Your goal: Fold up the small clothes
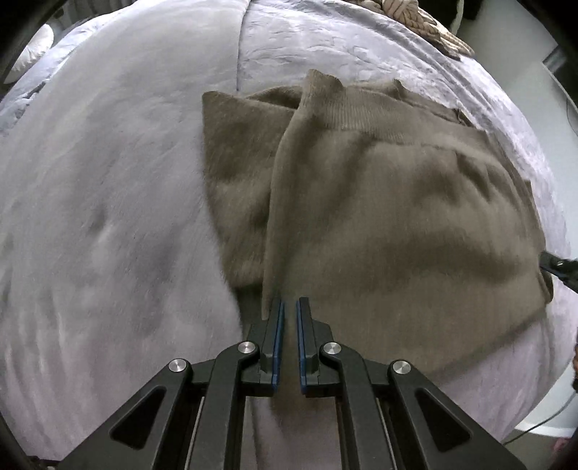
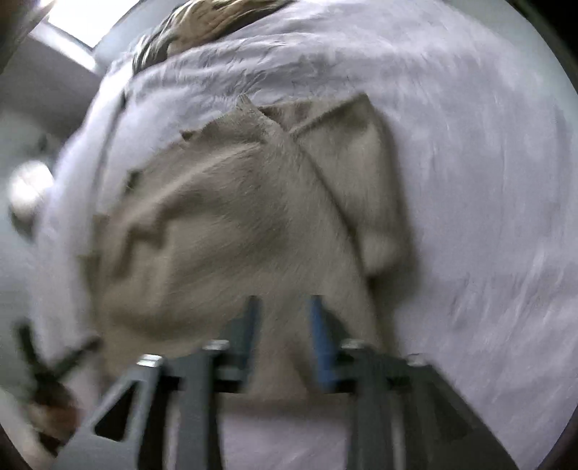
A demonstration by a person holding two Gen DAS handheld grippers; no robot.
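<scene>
A small taupe knit garment [image 1: 379,217] lies partly folded on a lavender plush blanket [image 1: 108,217], with one side flap laid over its middle and a ribbed band at the far end. My left gripper [image 1: 290,307] hovers at its near edge, jaws a narrow gap apart with nothing between them. In the blurred right wrist view the same garment [image 2: 234,224] fills the middle. My right gripper [image 2: 285,307] is open over the garment's near edge, the cloth showing between its fingers, unpinched. A tip of the right gripper [image 1: 556,262] shows at the garment's right edge.
A patterned brown-and-cream cloth [image 1: 426,21] lies at the blanket's far edge, also in the right wrist view [image 2: 216,18]. The lavender blanket [image 2: 487,217] spreads wide on both sides. Floor and a cable [image 1: 542,426] show past the right edge of the bed.
</scene>
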